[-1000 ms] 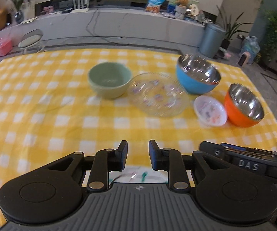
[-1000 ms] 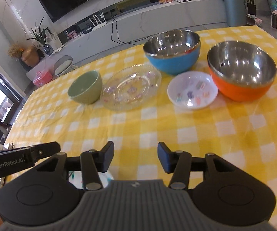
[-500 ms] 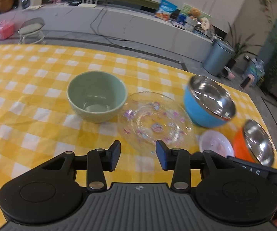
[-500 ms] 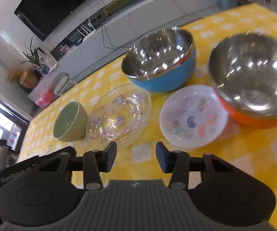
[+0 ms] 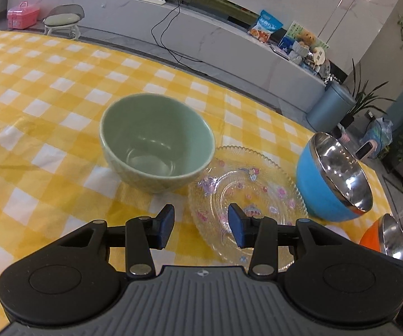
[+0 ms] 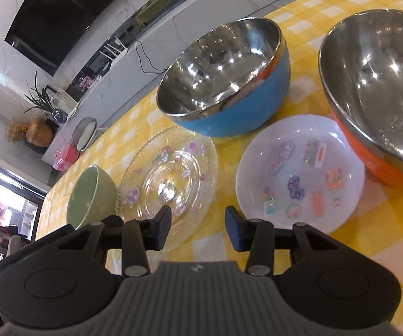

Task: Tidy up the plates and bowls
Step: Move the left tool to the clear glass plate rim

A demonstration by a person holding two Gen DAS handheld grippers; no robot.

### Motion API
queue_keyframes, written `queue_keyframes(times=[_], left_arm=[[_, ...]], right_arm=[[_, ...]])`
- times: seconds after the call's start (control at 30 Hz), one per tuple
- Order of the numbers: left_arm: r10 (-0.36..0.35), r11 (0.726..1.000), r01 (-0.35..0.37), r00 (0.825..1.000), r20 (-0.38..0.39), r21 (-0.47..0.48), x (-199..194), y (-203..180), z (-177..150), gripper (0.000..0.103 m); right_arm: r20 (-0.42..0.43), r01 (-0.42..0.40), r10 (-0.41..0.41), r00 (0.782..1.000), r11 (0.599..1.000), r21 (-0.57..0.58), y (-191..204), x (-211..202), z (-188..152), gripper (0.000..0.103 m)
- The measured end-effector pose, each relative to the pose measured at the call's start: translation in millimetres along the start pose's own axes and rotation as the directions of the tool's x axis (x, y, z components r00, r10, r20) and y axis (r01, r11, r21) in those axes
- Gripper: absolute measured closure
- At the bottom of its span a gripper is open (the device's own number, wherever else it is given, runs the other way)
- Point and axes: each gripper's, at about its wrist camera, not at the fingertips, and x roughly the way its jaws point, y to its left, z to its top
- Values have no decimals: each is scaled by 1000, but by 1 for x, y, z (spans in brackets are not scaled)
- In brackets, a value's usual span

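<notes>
A green bowl stands on the yellow checked cloth, with a clear glass plate at its right. A blue steel-lined bowl and an orange one follow further right. My left gripper is open and empty, just short of the green bowl and the glass plate's near edge. My right gripper is open and empty, over the gap between the glass plate and a small white plate. The blue bowl, orange bowl and green bowl also show there.
The table carries a yellow and white checked cloth. Beyond its far edge are a long white counter, a small stool, a grey bin and plants. The left part of the cloth is bare.
Both grippers have moved forward toward the dishes, which now look much nearer. The left gripper's jaws have opened wider; it now points at the green bowl and glass plate.
</notes>
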Motion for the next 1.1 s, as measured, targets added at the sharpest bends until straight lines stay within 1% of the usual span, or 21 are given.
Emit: queue_keyframes(times=[0.03, 0.1, 0.17, 0.2, 0.23, 0.27, 0.3, 0.43, 0.53, 0.7, 0.8, 0.93, 1.1], left_arm=[[6, 1000, -6, 1000, -11, -7, 4, 1, 0, 54], [9, 1000, -10, 1000, -24, -20, 9, 3, 0, 66], [4, 1000, -4, 1000, -20, -16, 11, 4, -2, 70], [3, 1000, -3, 1000, -11, -10, 11, 3, -2, 75], [1, 1000, -1, 1000, -10, -5, 12, 3, -3, 78], [-5, 1000, 5, 1000, -16, -2, 13, 3, -3, 83], [-15, 1000, 15, 1000, -19, 1, 13, 3, -4, 85], [-21, 1000, 21, 1000, -12, 11, 13, 2, -5, 86], [-26, 1000, 26, 1000, -13, 5, 12, 3, -5, 87], [-25, 999, 23, 999, -37, -28, 5, 8, -5, 92], [-7, 1000, 6, 999, -53, -27, -3, 9, -6, 95], [12, 1000, -14, 996, -93, -22, -13, 9, -11, 96], [11, 1000, -12, 993, -119, -6, -27, 10, -23, 99]], right_arm=[[4, 2, -2, 1000, 1000, -3, 0, 1, 0, 66], [13, 1, 0, 1000, 1000, -15, -2, 2, 0, 72], [20, 5, -5, 1000, 1000, -25, -2, 4, 0, 80], [20, 5, -4, 1000, 1000, -26, -3, 5, 0, 82], [16, 2, -2, 1000, 1000, -27, -3, 6, 1, 87], [17, -3, 3, 1000, 1000, -26, -4, 7, 0, 87], [17, -8, 8, 1000, 1000, -26, -4, 8, 0, 89], [26, -1, 2, 1000, 1000, -29, -4, 9, 1, 94], [23, -10, 10, 1000, 1000, -19, -6, 8, 0, 94], [9, 7, -6, 1000, 1000, -27, -4, 5, -2, 94], [-15, 22, -22, 1000, 1000, -10, 0, 1, -5, 95], [-56, 47, -47, 997, 999, -4, 2, -9, -15, 95], [-102, 51, -48, 994, 998, 24, -3, -30, -35, 95]])
